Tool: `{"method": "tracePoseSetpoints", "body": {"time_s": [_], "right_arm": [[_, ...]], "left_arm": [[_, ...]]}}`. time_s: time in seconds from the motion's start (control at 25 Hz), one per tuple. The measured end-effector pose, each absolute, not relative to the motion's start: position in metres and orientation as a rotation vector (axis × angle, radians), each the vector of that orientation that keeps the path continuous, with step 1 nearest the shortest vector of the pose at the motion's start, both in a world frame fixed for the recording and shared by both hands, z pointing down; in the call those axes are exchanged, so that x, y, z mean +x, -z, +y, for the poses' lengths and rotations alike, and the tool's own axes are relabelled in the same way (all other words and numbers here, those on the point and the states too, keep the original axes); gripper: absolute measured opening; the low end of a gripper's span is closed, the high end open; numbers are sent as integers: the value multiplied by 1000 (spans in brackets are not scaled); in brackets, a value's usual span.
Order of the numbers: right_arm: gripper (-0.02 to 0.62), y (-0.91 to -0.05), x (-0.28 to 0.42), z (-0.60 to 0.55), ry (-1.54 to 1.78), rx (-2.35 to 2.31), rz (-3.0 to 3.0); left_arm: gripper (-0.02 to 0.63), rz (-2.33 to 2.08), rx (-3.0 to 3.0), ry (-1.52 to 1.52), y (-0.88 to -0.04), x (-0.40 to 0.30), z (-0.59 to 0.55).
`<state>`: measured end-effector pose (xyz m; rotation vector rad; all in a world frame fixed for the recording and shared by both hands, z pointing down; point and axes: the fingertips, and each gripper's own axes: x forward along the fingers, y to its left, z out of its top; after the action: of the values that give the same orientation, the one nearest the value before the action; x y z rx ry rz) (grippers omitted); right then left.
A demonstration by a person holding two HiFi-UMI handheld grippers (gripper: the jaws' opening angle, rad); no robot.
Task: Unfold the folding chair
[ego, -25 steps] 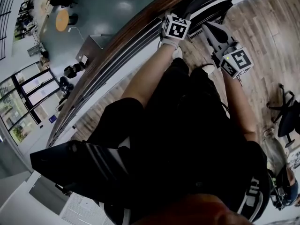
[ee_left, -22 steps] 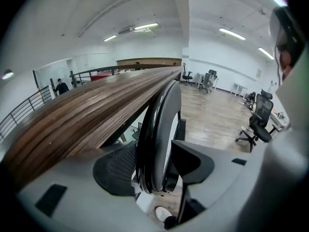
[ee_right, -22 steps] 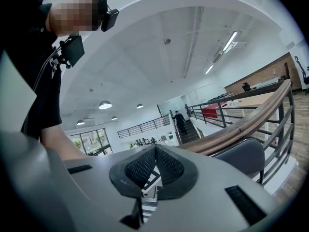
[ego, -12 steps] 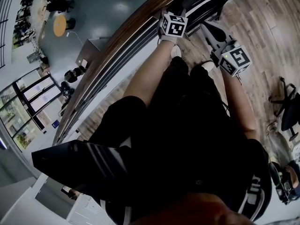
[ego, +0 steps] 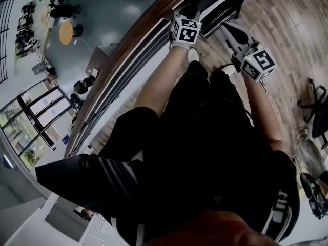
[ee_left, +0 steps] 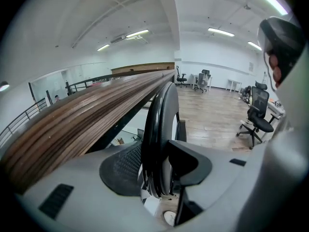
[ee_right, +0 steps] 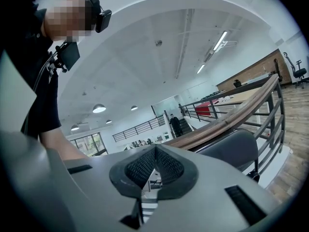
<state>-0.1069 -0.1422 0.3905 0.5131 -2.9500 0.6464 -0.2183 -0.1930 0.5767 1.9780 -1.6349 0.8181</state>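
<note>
A wood-plank floor [ego: 287, 29] fills the right side of the head view. A grey lower level [ego: 118, 14] lies far below at the upper left. Between them a brown wooden handrail [ego: 130, 47] runs diagonally from the lower left to the top centre. The person [ego: 205, 152], in black clothing, takes up the middle and bottom of that view, with both bare forearms reaching toward the top of the frame.

The folding chair [ego: 223, 1] is at the top centre of the head view. It is black, still folded flat, and stands beside the railing just past the person's shoes. In the left gripper view it shows edge-on, its black tubular frame rising as a narrow arc through the middle of the picture, and the handrail sweeps past on the left. A black office chair [ee_left: 256, 117] stands on the floor at the right of that view.

The left gripper [ee_left: 155, 164] has the chair's frame between its jaws, which have just been closing. The view is tight, but both pads appear to touch the tube, one on each side, clamping it. The right gripper [ee_right: 153, 167] sits to the right of the left one in the head view, apart from the chair. Its jaws are together with nothing between them. In its own view a grey padded panel of the chair sits at centre right beneath the handrail.
</note>
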Motion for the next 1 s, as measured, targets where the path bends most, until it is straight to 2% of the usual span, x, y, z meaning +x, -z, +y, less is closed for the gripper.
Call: {"method": "tracePoseSetpoints", "body": {"time_s": [0.6,1.0], "right_arm": [[6,-439,-73,-164,-861,796,-2755],[7,-539,-60,-174,-1124,943,-2425]], "left_arm": [[150,-1498,2040,-882,-572,-184,-169],[141,-1449,2075,-906,-569,-166,-160]]}}
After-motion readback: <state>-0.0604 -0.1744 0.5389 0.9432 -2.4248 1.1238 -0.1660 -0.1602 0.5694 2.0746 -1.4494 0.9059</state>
